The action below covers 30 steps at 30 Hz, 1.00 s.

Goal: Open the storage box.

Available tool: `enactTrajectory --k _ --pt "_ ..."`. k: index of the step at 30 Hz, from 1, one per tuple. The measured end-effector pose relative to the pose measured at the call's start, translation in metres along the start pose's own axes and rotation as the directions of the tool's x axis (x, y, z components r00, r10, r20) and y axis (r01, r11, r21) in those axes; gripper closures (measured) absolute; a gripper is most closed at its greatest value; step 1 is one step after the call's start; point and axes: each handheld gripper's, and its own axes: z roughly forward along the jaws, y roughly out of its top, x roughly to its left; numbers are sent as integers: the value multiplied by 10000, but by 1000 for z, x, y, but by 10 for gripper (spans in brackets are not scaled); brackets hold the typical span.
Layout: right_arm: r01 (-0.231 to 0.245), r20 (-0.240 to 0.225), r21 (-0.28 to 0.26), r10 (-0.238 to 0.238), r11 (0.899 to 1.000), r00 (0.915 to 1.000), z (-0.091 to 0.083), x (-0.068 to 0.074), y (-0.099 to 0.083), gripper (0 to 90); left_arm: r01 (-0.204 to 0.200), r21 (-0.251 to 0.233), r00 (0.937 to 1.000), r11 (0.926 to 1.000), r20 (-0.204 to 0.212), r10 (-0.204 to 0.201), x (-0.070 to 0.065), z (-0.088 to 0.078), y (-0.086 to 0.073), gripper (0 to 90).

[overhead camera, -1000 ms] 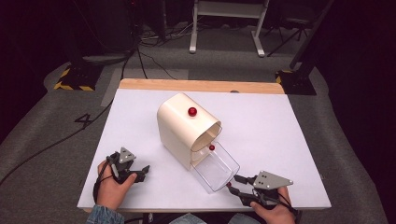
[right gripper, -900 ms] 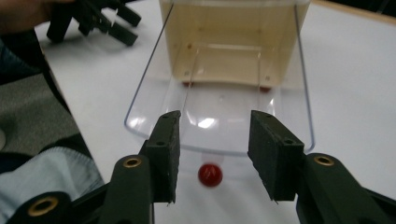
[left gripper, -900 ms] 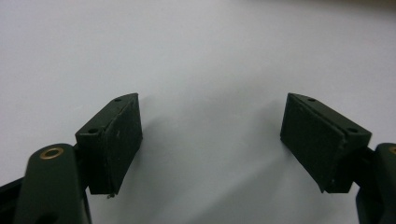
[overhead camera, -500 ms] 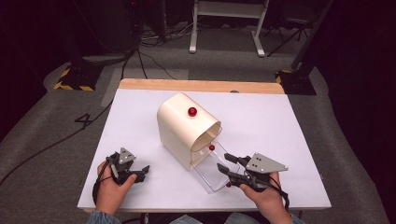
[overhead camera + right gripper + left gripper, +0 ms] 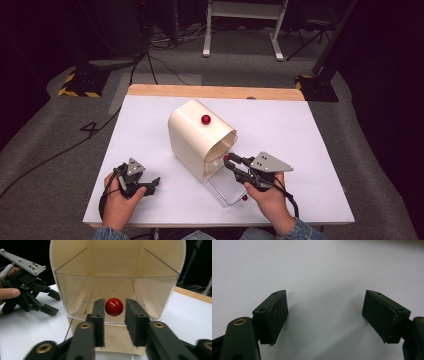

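Your left gripper (image 5: pixel 150 183) rests wide open on the white table (image 5: pixel 310 130). At centre sits the cream box (image 5: pixel 192 135), its clear drawer (image 5: pixel 115 290) out. Your right gripper (image 5: pixel 114 315) has just closed around the drawer's red knob (image 5: pixel 114 307).

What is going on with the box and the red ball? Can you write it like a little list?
Box: cream box with a rounded top, on the white table
Drawer: clear drawer, pulled partway out of the box front
Drawer knob: red knob, between the right gripper's pads
Right gripper: jaws have just been closing around the knob
Left gripper: open, nothing between its pads, low over the table
Top knob: second red knob on the box top
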Motion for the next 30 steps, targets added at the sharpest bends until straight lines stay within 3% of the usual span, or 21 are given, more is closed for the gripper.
enactTrajectory --k 9,30 --pt "178 -67 -52 -178 9998 9998 -3 2 0 744 0 -5 10000 10000 2 0 0 0 0 211" --pt "259 -407 188 -251 9995 9989 -63 8 -9 742 46 -22 10000 10000 27 -46 1 0 0 210"
